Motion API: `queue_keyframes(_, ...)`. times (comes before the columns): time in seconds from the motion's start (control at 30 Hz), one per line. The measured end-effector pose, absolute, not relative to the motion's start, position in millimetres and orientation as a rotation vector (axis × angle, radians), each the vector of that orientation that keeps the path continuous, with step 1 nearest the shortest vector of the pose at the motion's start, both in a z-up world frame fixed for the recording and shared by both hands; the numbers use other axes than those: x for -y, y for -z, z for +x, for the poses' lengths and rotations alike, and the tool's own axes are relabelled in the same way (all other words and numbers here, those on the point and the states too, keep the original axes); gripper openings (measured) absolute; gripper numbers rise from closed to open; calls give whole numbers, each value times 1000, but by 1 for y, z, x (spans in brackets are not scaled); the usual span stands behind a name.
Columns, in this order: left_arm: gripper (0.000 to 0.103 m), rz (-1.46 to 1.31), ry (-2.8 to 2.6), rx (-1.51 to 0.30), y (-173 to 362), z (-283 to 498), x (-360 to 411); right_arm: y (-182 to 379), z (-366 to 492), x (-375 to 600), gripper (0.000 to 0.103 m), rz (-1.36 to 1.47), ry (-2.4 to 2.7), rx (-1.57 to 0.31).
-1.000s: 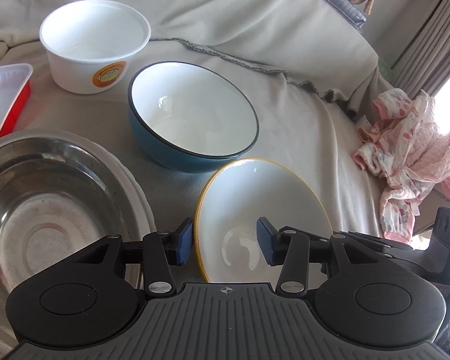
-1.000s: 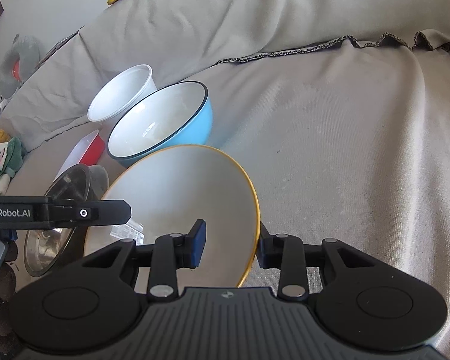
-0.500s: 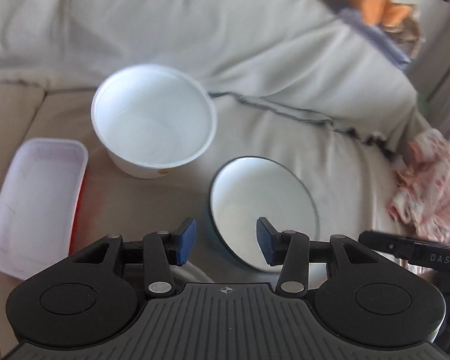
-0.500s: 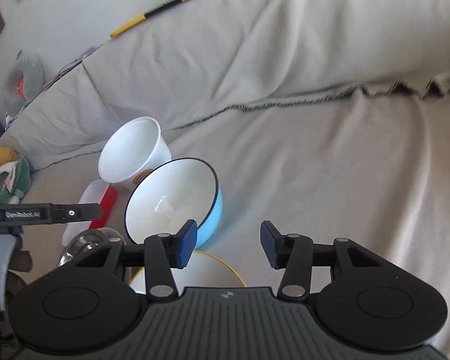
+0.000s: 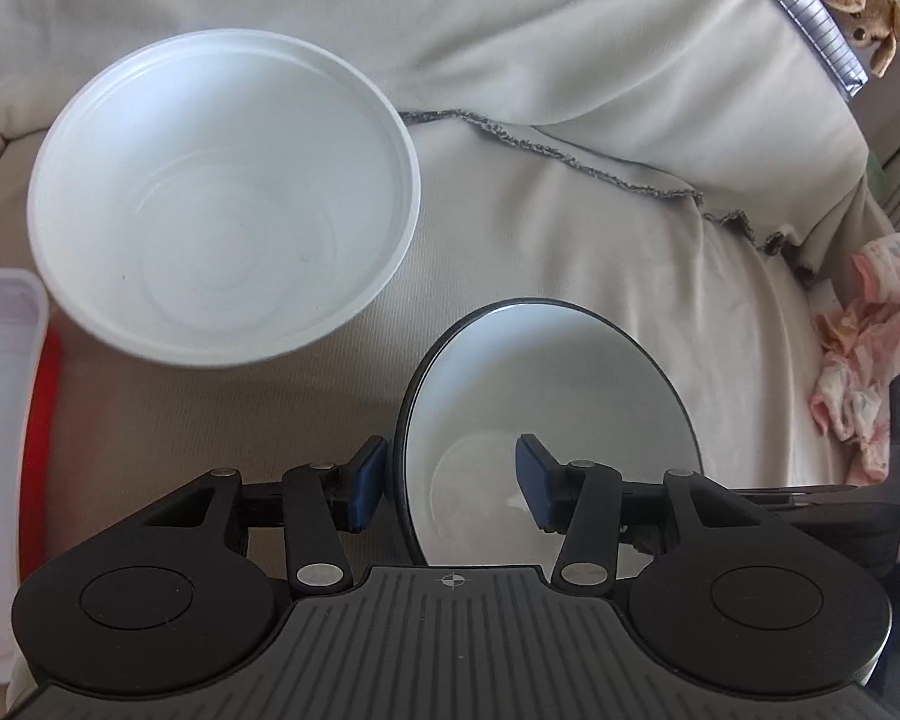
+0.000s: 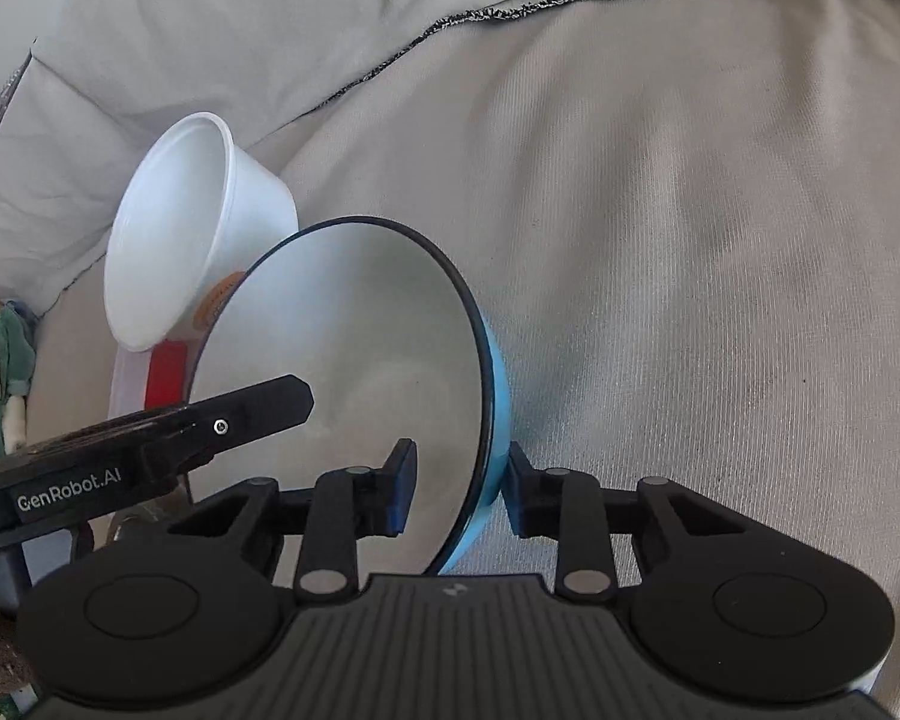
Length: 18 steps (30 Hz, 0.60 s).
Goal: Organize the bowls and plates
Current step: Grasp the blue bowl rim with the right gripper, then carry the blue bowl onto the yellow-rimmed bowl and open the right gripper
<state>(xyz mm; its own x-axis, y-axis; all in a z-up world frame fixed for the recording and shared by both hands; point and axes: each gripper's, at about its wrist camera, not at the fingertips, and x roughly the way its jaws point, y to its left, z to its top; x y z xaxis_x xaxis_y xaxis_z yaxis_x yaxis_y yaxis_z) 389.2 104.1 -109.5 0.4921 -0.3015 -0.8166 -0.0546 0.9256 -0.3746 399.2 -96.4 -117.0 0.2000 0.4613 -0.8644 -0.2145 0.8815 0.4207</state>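
The round blue bowl with a white inside and a thin black rim (image 6: 354, 372) sits on the grey cloth-covered couch seat (image 6: 690, 240). The right gripper (image 6: 462, 489) has its two blue-padded fingers apart, one on each side of the bowl's rim. One finger is inside the bowl, at about 9 o'clock from the rim edge. The other is outside against the blue wall, at about 3 o'clock. I cannot tell if the pads are touching the bowl yet. They do not look squeezed tight.

The left gripper (image 5: 450, 483) is apart too and holds nothing. In its view the same blue bowl (image 5: 546, 420) fills the space from the middle toward 3 o'clock. The bowl's left rim is just beside the left finger, which stays outside the bowl.

The big white plastic tub (image 5: 222, 222) stands at about 11 o'clock from the left gripper, well apart from it. A white and red tray (image 5: 6, 408) lies at 9 o'clock.

The right gripper looks better placed. I think it only needs to close on the rim, which runs up and away between its fingers.
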Motion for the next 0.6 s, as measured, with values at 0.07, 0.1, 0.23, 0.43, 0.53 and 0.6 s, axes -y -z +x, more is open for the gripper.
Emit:
queue_keyframes(0.07, 51, -340, 156, -1033, 106, 391, -99, 115, 397, 92, 28, 169, -491, -1248)
queue_keyframes(0.1, 51, -330, 158, -1023, 104, 390, -98, 113, 395, 90, 27, 140, -494, -1229)
queue_keyframes(0.23, 51, -295, 158, -986, 91, 386, -93, 104, 391, 94, 27, 130, -505, -1183)
queue_keyframes(0.43, 51, -300, 167, -924, 56, 367, -87, 67, 382, 118, 27, 205, -528, -1108)
queue_keyframes(0.53, 51, -314, 193, -908, 34, 350, -80, 37, 365, 133, 27, 216, -552, -1065)
queue_keyframes(0.6, 51, -339, 242, -927, 23, 336, -75, 21, 350, 146, 27, 215, -551, -1054)
